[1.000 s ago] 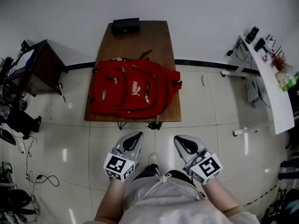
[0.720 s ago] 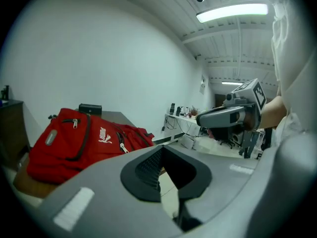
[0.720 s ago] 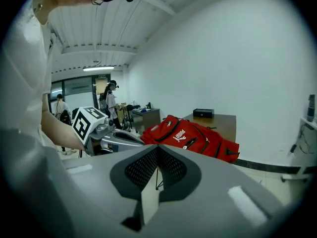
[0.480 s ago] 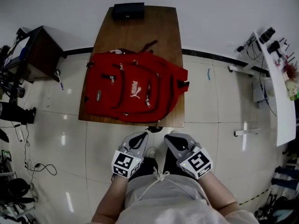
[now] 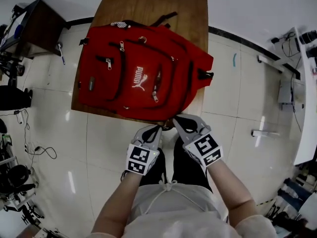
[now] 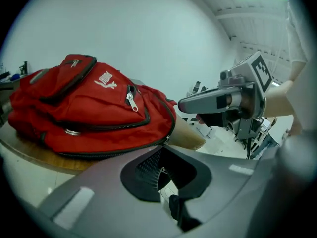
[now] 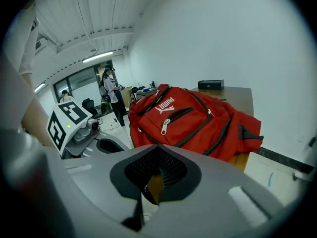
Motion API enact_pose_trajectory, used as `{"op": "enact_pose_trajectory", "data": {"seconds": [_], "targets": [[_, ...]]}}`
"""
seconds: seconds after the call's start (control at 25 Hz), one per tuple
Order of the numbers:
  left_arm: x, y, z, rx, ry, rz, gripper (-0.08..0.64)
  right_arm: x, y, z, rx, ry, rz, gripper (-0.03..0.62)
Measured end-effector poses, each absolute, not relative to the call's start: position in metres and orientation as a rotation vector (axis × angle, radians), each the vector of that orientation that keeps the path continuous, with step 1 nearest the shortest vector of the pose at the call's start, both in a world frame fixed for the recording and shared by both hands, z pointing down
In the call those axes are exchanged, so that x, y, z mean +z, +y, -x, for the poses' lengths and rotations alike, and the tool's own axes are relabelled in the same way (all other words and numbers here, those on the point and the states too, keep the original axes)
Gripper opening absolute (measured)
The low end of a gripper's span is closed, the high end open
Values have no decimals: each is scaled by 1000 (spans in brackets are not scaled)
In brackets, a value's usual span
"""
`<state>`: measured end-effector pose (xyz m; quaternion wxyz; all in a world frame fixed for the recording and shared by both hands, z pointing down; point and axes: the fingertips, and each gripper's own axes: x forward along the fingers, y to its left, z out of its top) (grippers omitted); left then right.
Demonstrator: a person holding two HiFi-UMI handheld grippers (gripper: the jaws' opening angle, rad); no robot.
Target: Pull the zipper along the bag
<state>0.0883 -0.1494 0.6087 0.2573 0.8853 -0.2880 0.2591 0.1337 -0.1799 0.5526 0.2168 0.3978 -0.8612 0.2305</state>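
Note:
A red backpack [image 5: 138, 73] lies flat on a wooden table [image 5: 153, 9], logo side up, with several zippers showing. One front-pocket zipper pull [image 5: 155, 96] shows in the left gripper view [image 6: 132, 101] and the right gripper view [image 7: 165, 126]. My left gripper [image 5: 154, 130] hangs just short of the table's near edge, jaws shut with nothing in them. My right gripper [image 5: 179, 121] is beside it, at the backpack's near rim, also shut and empty. Neither touches the bag. Each gripper also shows in the other's view: the right gripper [image 6: 218, 100] and the left gripper [image 7: 79, 128].
A dark cabinet [image 5: 34, 24] stands left of the table, with cables [image 5: 34, 150] on the tiled floor below it. A white bench [image 5: 307, 83] runs along the right. A black box [image 7: 210, 85] sits at the table's far end. A person [image 7: 111, 90] stands far off.
Both grippers have moved forward from over the floor to the table's near edge and drawn closer together. The backpack now looks nearer and larger. Jaws unchanged.

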Motion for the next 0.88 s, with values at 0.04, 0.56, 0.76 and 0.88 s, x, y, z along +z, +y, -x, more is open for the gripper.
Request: {"op": "enact_pose_trajectory", "data": {"seconds": [0.04, 0.56, 0.76, 0.88], "targets": [[614, -149, -92, 716, -776, -2379, 5, 558, -184, -133, 647, -2381, -1093, 3], [629, -144, -117, 830, -751, -2338, 112, 599, -196, -134, 695, -2296, -1044, 3], [638, -151, -115, 918, -784, -2329, 30, 613, -191, -133, 697, -2267, -1033, 3], [639, -153, -117, 939, -716, -2312, 15, 621, -188, -134, 708, -2244, -1025, 3]]}}
